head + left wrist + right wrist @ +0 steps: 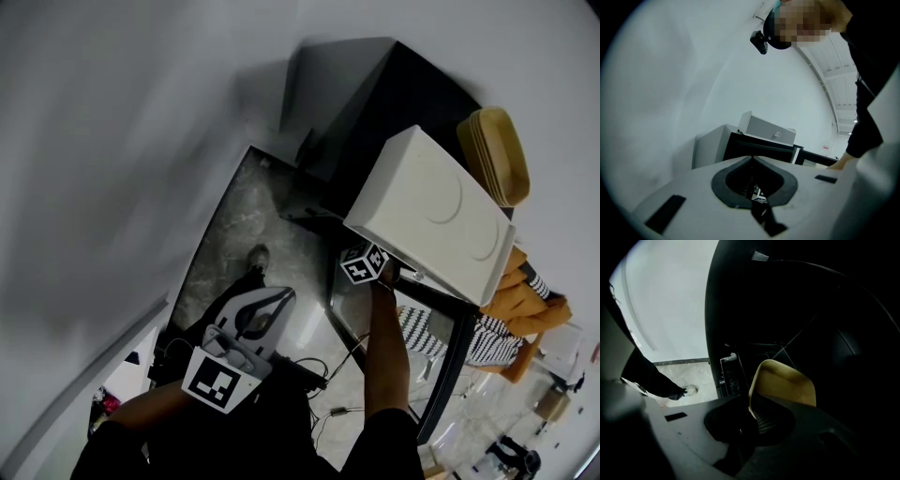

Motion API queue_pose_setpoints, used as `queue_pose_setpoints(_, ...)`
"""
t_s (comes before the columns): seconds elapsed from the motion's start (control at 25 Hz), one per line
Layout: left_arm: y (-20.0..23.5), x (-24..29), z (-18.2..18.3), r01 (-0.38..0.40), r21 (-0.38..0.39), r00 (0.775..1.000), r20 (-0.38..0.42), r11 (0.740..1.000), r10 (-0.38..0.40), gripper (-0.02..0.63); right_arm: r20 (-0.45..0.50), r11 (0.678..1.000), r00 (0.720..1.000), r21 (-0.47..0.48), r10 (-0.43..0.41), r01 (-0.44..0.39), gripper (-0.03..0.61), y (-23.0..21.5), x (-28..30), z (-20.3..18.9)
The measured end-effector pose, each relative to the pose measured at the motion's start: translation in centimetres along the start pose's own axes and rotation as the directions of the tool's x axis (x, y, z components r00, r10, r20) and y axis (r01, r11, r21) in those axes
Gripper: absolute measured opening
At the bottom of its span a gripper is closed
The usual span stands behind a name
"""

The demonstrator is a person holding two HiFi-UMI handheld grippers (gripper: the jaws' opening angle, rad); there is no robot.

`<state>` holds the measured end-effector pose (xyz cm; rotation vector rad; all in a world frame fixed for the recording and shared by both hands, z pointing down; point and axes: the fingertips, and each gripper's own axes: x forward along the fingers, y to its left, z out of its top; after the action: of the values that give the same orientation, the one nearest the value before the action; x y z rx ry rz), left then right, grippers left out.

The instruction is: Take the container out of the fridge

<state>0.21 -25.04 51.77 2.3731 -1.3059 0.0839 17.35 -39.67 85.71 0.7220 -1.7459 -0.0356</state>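
Backdrop: white wall (112, 141), marbled floor (244, 225).
Right hand-held gripper (751, 404): clenched on the side wall of the yellow container (785, 383), with its ribbed pad (761, 420) inside the rim.
Container: within the dark fridge (412, 94), near the front opening.
Handling: likely light, stiff, smooth plastic. A one-sided rim pinch could let it tip, so draw it out level.
Left hand-held gripper (752, 158): jaws together, empty, held low and apart from the fridge.
Hidden: the container's base, contents and shelf are lost in darkness.

left claw (278, 299): white shell; marker cube (221, 381): black-white | sleeves (127, 422): seemingly black
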Motion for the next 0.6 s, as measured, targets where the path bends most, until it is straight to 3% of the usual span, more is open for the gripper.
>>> queue_pose_setpoints(0.6,0.0,-1.4,-0.1,-0.015,-0.004,1.0,0.018,1.0,0.015,0.006,0.026,1.0,0.999,-0.002,0.03,-0.03,0.02,1.3,-0.8,0.2)
